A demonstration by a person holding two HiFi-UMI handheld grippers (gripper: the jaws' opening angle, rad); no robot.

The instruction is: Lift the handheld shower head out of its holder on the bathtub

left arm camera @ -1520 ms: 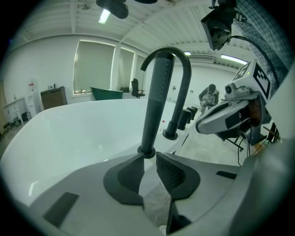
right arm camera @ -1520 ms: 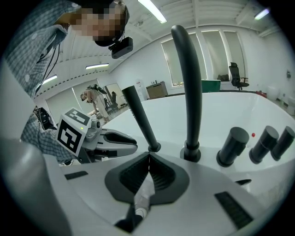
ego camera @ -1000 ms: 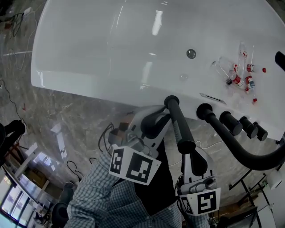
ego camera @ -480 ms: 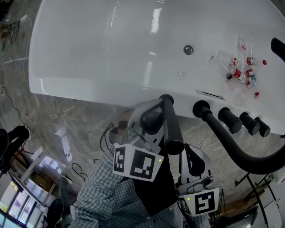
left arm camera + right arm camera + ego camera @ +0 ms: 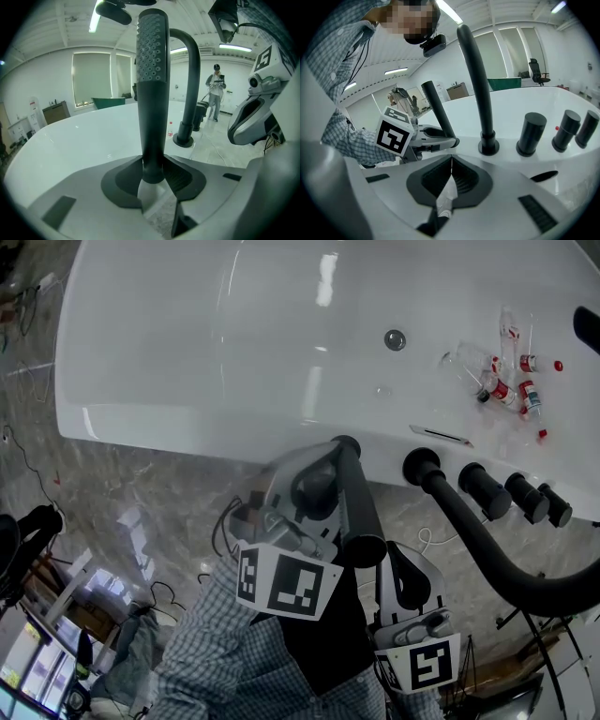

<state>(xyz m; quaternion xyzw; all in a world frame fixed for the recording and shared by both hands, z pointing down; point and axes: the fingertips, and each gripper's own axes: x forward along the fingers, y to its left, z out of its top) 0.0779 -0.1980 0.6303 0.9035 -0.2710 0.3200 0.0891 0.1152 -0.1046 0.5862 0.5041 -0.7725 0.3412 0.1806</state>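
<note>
The shower head (image 5: 354,502) has swung left, off the right gripper (image 5: 451,161) (jaws closed, empty). The jaws of the left gripper (image 5: 153,177) have just been opening round it.

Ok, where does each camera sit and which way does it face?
Head view: on the person's head, steeply down at the bathtub; left claw, right claw, checked sleeve show.
Left gripper view: on the left claw, along its jaws, which have just been opening around the shower head; spout behind.
Right gripper view: on the right claw, along its shut jaws toward the knobs; left claw, sleeve show.
Shared: shower head and spout, in all three.
</note>
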